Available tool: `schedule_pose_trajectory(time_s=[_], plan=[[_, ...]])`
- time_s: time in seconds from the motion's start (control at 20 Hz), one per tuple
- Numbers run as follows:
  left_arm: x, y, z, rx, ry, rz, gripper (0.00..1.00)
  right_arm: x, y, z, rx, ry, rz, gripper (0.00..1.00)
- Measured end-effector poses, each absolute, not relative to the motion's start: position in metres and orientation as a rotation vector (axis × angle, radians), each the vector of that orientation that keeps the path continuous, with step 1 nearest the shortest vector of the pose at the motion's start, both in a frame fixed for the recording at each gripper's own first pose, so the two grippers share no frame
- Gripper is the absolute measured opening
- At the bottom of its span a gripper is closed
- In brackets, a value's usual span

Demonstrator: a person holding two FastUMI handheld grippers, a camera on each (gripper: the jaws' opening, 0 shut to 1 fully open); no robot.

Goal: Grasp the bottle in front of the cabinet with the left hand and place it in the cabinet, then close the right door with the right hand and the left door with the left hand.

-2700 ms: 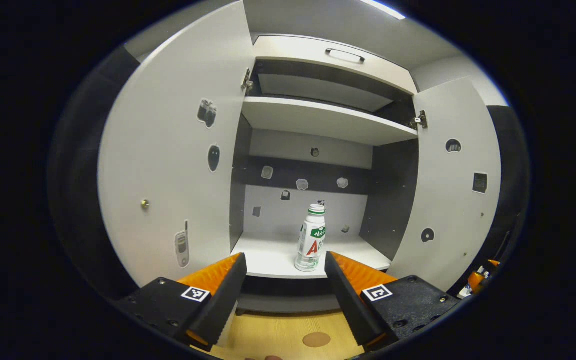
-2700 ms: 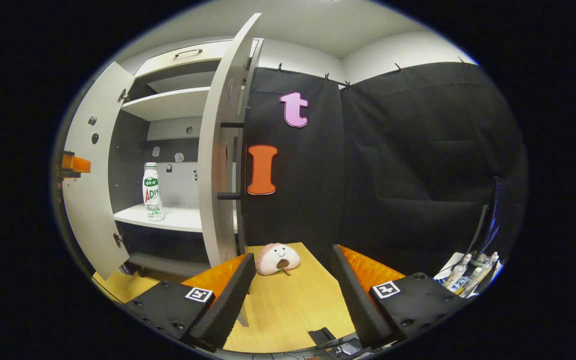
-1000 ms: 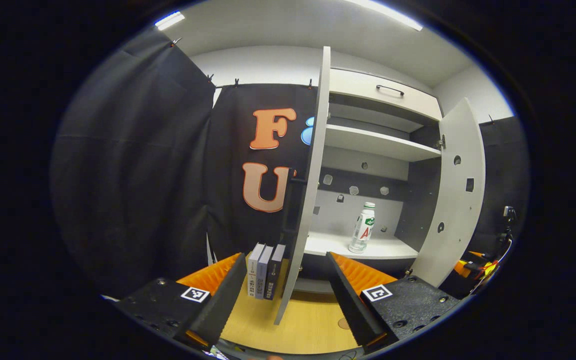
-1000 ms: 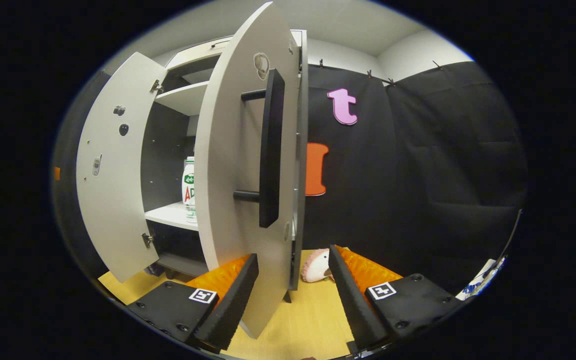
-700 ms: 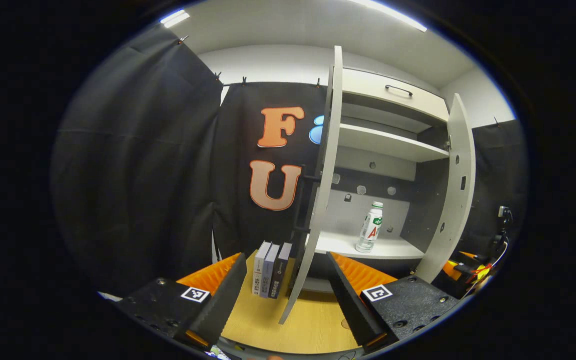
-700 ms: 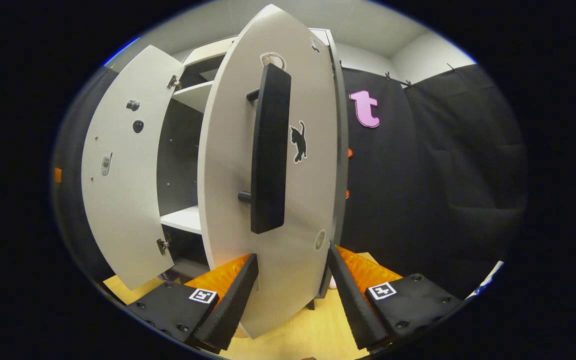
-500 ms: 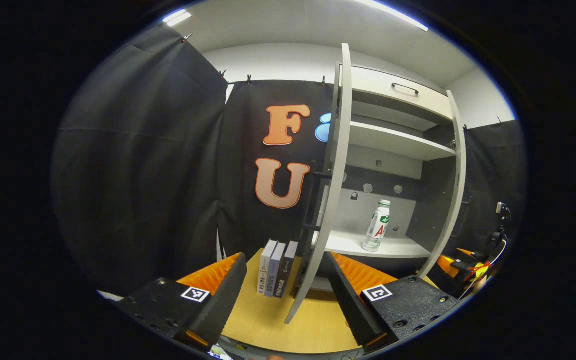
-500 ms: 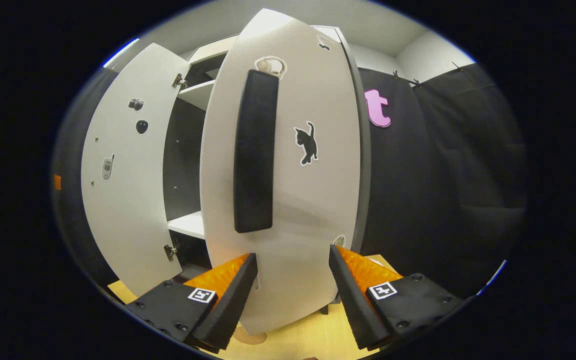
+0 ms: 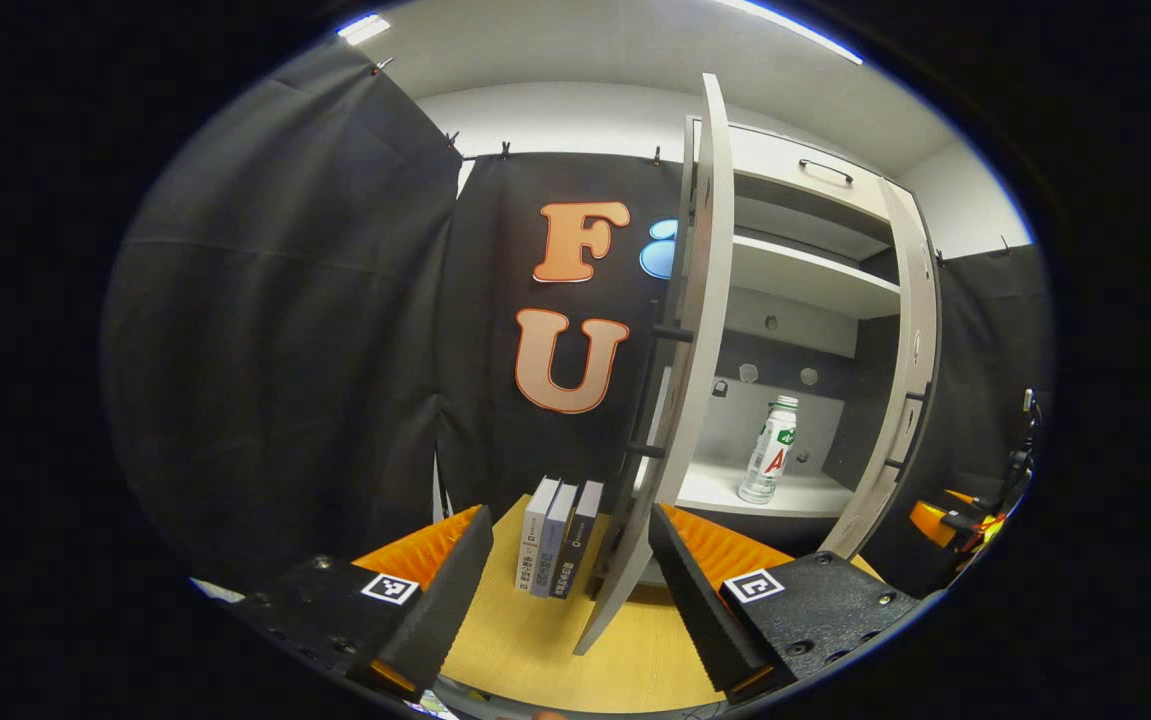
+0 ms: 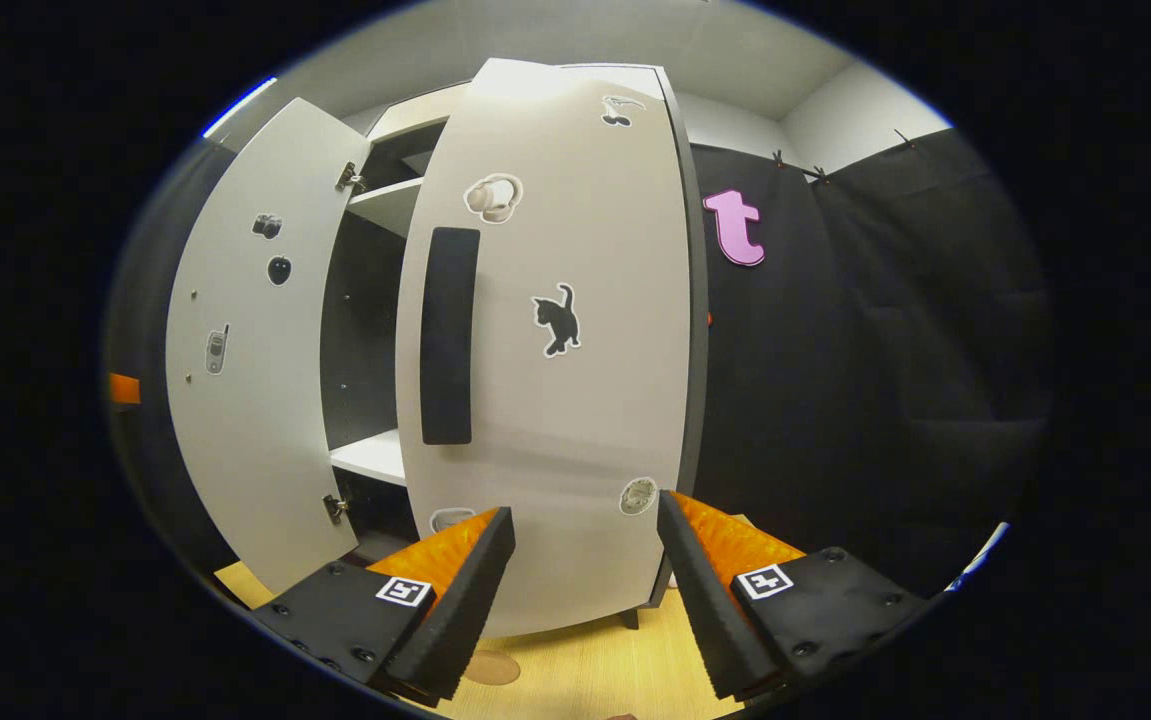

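The white bottle (image 9: 770,450) with a green cap stands upright on the cabinet's lower shelf (image 9: 715,490). In the left gripper view the left door (image 9: 697,330) stands open, seen edge-on, right in front of my open left gripper (image 9: 570,512). The right door (image 9: 910,370) is swung most of the way in. In the right gripper view that right door (image 10: 575,400), with its black handle (image 10: 448,335), is close ahead, and my open right gripper (image 10: 585,508) has its fingertips at the door's lower face. The left door (image 10: 245,380) stands open beside it. The bottle is hidden there.
Three books (image 9: 560,535) stand upright on the wooden tabletop (image 9: 535,650) left of the cabinet. An upper shelf (image 9: 805,280) and a drawer with a handle (image 9: 825,170) sit above. Black cloth walls close in both sides.
The right door has swung from wide open to nearly shut as my right gripper followed it. My left gripper has drawn back and turned left, outside the open left door.
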State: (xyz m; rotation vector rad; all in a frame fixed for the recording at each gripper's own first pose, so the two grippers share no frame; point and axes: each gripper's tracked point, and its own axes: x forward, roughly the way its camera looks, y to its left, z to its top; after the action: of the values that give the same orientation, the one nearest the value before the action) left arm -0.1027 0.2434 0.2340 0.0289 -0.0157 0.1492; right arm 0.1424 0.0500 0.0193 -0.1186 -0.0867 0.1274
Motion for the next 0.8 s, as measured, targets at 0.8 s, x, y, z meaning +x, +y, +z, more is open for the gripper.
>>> schedule_pose_trajectory(time_s=[0.8], plan=[[0.009,0.296,0.208,0.109,-0.034,0.132,0.96,0.112,0.032,0.029,-0.122,-0.098,0.098,0.95]])
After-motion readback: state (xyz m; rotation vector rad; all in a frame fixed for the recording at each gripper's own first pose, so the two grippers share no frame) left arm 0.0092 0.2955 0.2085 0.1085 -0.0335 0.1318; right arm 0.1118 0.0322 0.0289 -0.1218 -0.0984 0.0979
